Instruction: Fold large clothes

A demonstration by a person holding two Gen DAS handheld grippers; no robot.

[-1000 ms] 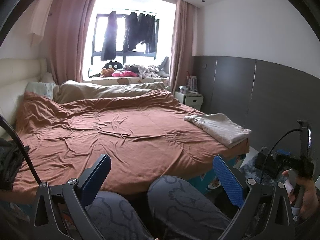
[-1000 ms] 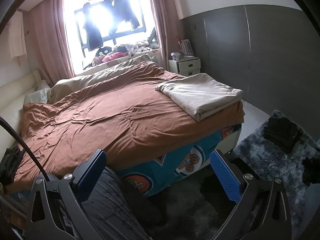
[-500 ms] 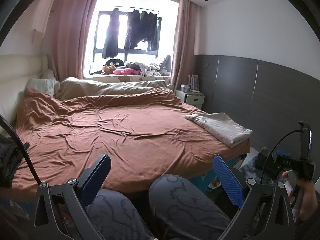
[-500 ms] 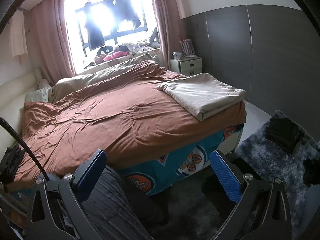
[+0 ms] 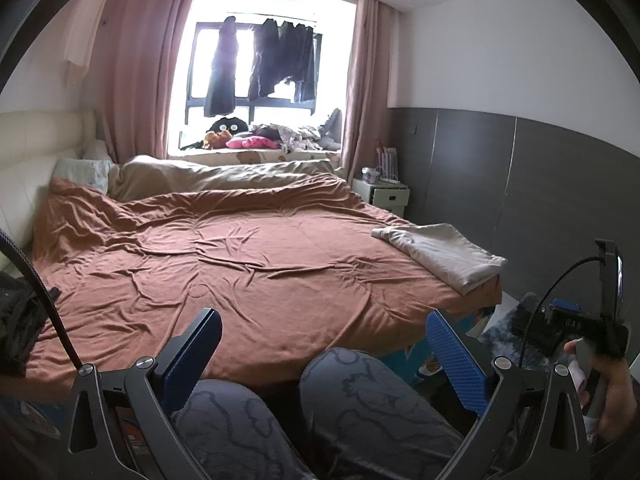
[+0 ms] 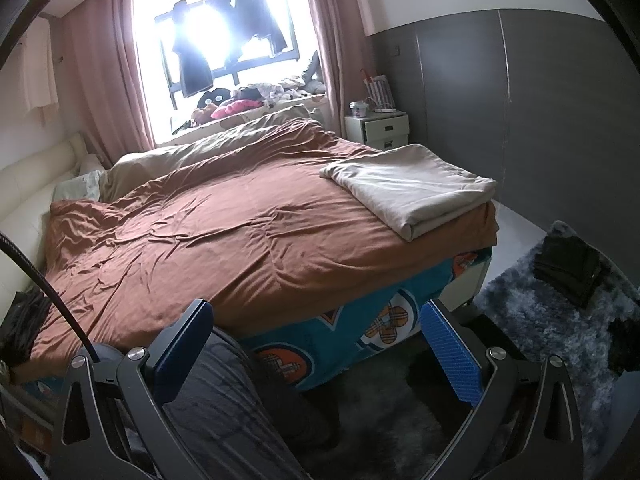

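While both grippers, left point(image 5: 324, 356) and right point(image 6: 316, 348), gape wide and empty, a folded beige cloth point(image 6: 412, 192) lies on the bed's point(image 6: 224, 236) right corner. The person's knees point(image 5: 360, 392) sit between grippers and bed; dark clothes point(image 6: 568, 268) rest on the rug point(image 6: 540, 320).

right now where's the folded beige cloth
The folded beige cloth lies on the rust-brown duvet at the bed's right foot corner, near the white nightstand.

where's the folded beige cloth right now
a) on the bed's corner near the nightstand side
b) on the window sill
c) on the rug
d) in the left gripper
a, the folded beige cloth lies flat on the brown cover at the bed's right foot corner; both grippers, left and right, are open and hold nothing.
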